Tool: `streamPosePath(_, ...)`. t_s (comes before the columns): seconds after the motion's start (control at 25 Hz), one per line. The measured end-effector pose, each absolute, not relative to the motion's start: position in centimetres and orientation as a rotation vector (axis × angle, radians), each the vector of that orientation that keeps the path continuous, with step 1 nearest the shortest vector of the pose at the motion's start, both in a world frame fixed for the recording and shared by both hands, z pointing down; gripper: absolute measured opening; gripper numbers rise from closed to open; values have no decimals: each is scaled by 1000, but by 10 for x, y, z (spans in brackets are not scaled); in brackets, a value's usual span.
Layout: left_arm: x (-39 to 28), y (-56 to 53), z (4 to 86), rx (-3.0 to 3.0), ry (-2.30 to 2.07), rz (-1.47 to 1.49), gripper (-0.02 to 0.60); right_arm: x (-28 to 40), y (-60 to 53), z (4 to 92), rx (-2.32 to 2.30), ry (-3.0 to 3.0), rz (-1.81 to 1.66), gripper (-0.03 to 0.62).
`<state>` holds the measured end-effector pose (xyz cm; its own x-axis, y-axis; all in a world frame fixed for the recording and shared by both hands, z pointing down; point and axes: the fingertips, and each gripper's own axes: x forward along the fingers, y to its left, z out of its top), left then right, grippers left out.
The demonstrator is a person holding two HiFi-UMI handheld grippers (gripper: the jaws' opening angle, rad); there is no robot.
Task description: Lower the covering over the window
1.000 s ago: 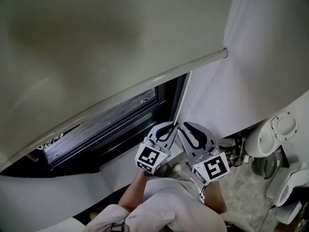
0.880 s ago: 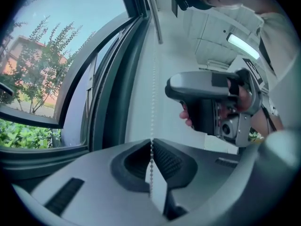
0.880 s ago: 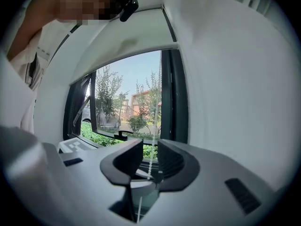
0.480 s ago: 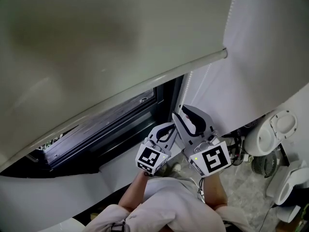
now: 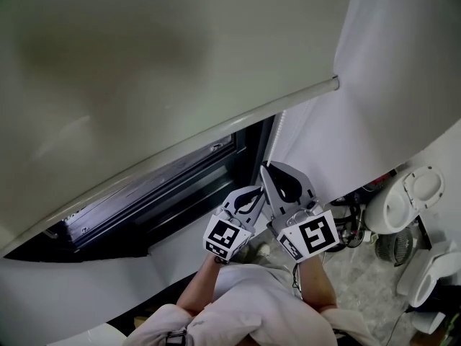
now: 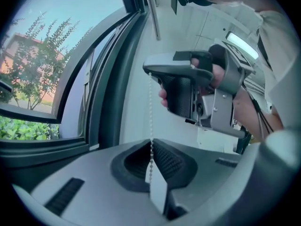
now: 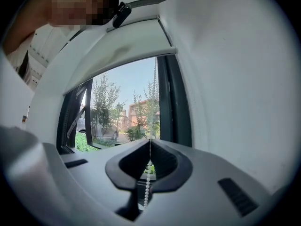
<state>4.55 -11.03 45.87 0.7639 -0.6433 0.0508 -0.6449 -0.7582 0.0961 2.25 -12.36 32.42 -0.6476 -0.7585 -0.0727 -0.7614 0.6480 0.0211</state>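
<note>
Hanging just beside the dark window (image 5: 169,184), at the right edge of the partly lowered blind (image 5: 144,71), a thin bead chain (image 6: 150,117) is being held in two places. The left gripper (image 5: 253,192) is being kept with its jaws squeezed together on the chain. The right gripper (image 5: 265,169) has jaws that have just been closing, and they are now being pinched on the same chain just above. The chain is being judged light, bendy and a bit slippery, with tiny beads that could slide or snap if yanked. So it is best being gripped right across the beads and pulled straight and slowly. The blind is being judged soft and light. The top of the chain is being hidden behind the blind, and its bottom end is being cut off, so which strand is being held cannot be told.
</note>
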Motion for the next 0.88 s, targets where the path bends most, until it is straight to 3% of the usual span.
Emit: streamPosePath(0.88, 38, -98, 556, 2725, -993, 198, 21, 22, -127, 424, -1330, 2858, -232, -3)
